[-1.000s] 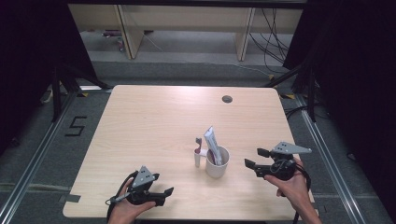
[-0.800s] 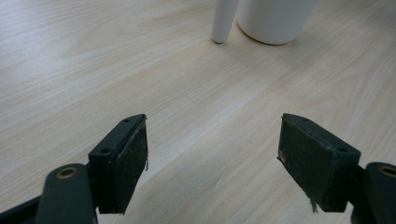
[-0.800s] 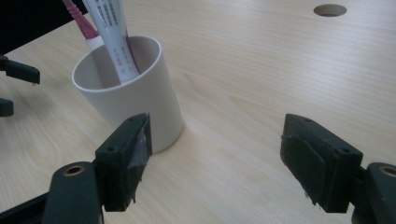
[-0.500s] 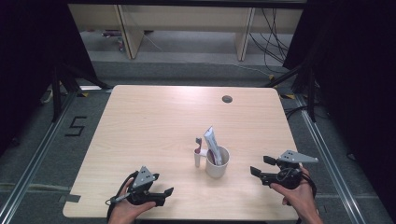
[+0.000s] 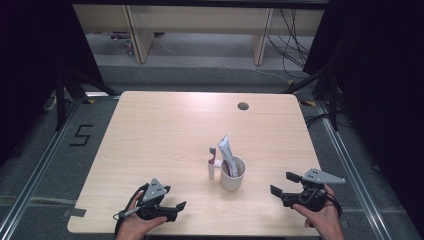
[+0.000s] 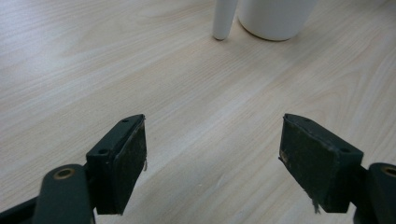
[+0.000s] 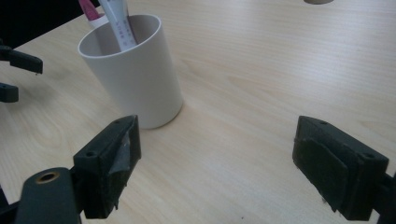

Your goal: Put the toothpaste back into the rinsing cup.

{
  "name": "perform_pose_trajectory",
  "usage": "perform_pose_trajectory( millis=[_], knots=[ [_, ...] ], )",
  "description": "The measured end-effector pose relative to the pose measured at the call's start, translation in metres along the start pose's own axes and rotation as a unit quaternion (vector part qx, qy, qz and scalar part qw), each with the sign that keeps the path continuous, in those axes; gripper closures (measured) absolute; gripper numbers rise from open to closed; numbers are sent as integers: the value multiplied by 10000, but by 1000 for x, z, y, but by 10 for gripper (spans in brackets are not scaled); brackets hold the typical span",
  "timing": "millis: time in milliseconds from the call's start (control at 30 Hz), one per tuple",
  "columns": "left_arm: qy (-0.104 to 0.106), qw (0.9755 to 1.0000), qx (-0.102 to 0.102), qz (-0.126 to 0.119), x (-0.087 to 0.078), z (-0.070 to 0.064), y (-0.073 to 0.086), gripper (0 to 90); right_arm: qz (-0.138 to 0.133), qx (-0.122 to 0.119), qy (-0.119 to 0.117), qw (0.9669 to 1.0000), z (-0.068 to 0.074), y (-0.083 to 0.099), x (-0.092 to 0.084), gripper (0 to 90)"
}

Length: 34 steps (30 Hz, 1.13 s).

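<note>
up close, both tongs (image 6: 212, 154) (image 7: 217, 161) gape empty; overhead, a toothbrush (image 5: 212, 155) stands behind the cup (image 5: 233, 175).

Counting now: one white cup (image 5: 233, 174) on my tabletop (image 5: 165, 135), one tube (image 5: 227, 152) standing in it, one toothbrush (image 5: 212, 162) just beside it, one round hole (image 5: 243, 106) far back, and my two grippers, left (image 5: 175, 209) and right (image 5: 284, 184).
</note>
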<state>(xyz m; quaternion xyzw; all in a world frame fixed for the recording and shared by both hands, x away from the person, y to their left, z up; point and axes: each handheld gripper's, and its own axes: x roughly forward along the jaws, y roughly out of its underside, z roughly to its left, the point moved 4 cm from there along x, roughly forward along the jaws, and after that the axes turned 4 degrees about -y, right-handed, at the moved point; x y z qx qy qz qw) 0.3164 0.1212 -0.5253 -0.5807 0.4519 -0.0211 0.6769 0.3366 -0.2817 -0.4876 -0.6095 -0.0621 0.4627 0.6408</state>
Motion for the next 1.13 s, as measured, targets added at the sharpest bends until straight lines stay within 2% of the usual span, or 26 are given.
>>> perform_pose_trajectory(
  millis=[33,67,100,133,167,200,233,267,300,333,367,400,433,467,533,567,600,633,667,700,733,833,900,1033,1067,1133],
  knots=[
    [4,10000,-13,-6,0,0,0,222,39,-151,20,9999,-1,1,-1,162],
    [7,10000,-17,1,0,0,0,221,108,-126,31,9999,1,2,-1,162],
    [8,10000,-13,-1,0,0,0,220,87,-223,49,9997,1,4,0,160],
    [12,10000,69,54,-1,1,0,217,96,-313,102,9994,1,5,0,159],
    [28,9999,93,72,-1,1,0,213,164,-219,66,9996,3,7,-1,159],
    [30,10000,5,5,0,0,0,209,159,-357,96,9992,2,8,-1,159],
    [25,9999,85,61,-1,1,0,206,150,-296,70,9994,4,10,0,158],
    [11,10000,46,31,0,0,0,205,230,-274,36,9994,5,12,0,158],
    [0,9999,104,66,0,1,0,203,258,-180,53,9995,6,14,1,158],
    [21,10000,78,47,0,0,0,200,258,-287,46,9992,5,14,1,158],
    [60,10000,41,21,0,-1,0,197,382,-170,56,9991,8,17,1,158],
    [37,10000,25,8,0,-1,0,195,347,-328,91,9988,6,18,2,158],
    [51,10000,25,-3,0,-1,0,193,500,-132,57,9986,10,20,0,158],
    [61,10000,45,-13,0,-1,0,189,456,-266,93,9986,9,21,1,158],
    [68,10000,71,-1,0,-2,0,184,565,-166,85,9982,12,24,0,159],
    [46,10000,75,-3,1,-2,0,182,592,-346,71,9976,10,25,-1,159],
    [77,9999,130,31,1,-1,0,178,640,-138,66,9978,13,27,-1,158],
    [53,9999,126,55,1,-1,0,170,583,-285,74,9979,11,27,-1,159],
    [39,9999,115,56,2,-1,1,167,583,-237,68,9980,11,28,-1,159],
    [85,10000,24,-8,3,-4,1,167,643,-309,91,9974,9,29,-2,158],
    [22,9998,160,92,2,-1,1,167,638,-319,91,9974,9,30,-1,158],
    [31,9999,133,41,2,-2,1,164,710,-156,58,9973,12,32,-1,159],
    [72,10000,65,6,3,-3,1,164,752,-294,81,9967,12,33,-1,159],
    [57,9999,120,36,3,-3,2,164,758,-290,-1,9967,11,34,-1,159],
    [51,9999,124,33,3,-3,2,164,738,-353,126,9966,10,33,-2,159],
    [50,9999,114,25,3,-2,2,164,804,-198,119,9965,10,35,-2,159]
  ],
)
